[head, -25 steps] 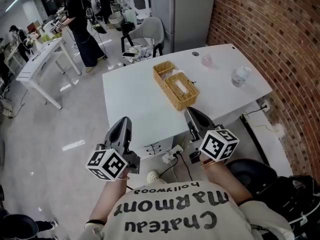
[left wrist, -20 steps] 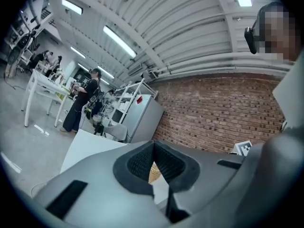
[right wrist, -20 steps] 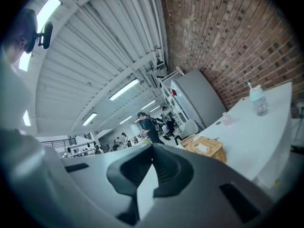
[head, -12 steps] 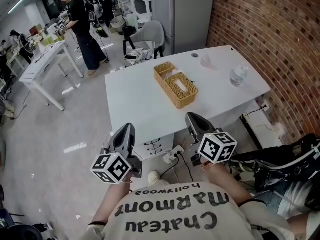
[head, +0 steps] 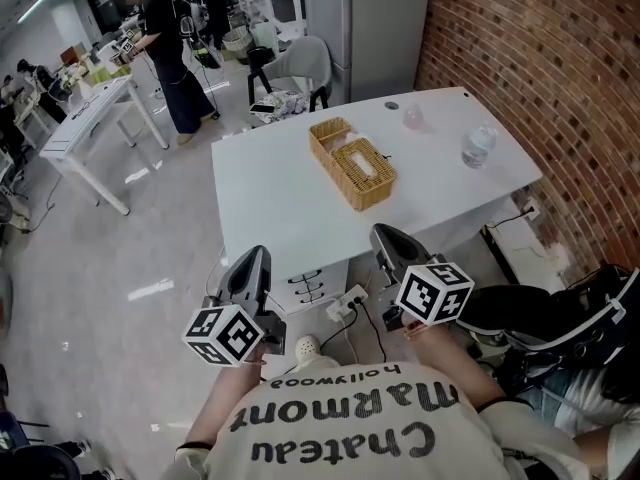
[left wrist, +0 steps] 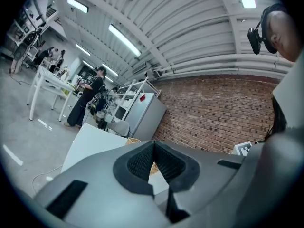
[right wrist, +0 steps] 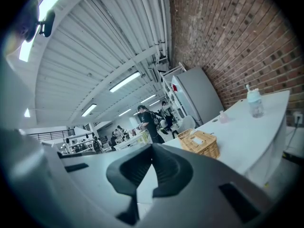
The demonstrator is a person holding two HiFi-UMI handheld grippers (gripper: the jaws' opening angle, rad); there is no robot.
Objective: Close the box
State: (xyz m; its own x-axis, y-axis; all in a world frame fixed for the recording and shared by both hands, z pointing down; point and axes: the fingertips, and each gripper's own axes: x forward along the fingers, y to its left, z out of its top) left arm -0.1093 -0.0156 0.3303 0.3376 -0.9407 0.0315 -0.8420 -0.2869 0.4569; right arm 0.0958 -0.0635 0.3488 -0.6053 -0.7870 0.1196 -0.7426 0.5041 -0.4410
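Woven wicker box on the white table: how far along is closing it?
Done: nothing; the woven wicker box appears open at its far end, untouched. In hand: nothing; left gripper and right gripper are shut, empty, short of the white table. Left: reach the box, close it.

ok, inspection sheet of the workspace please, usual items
Surface: white table, carrying the box and two small items.
Job's things: wicker box mid-table; its far section looks open; neither tool touches it.
Clutter: clear bottle and small pink item toward the brick-wall side.
Grippers: left tool and right tool both shut, empty, short of the table's near edge.
Cables: power strip with leads on the floor under the table; wall socket with a lead.
Surroundings: brick wall, chair, person at another table.
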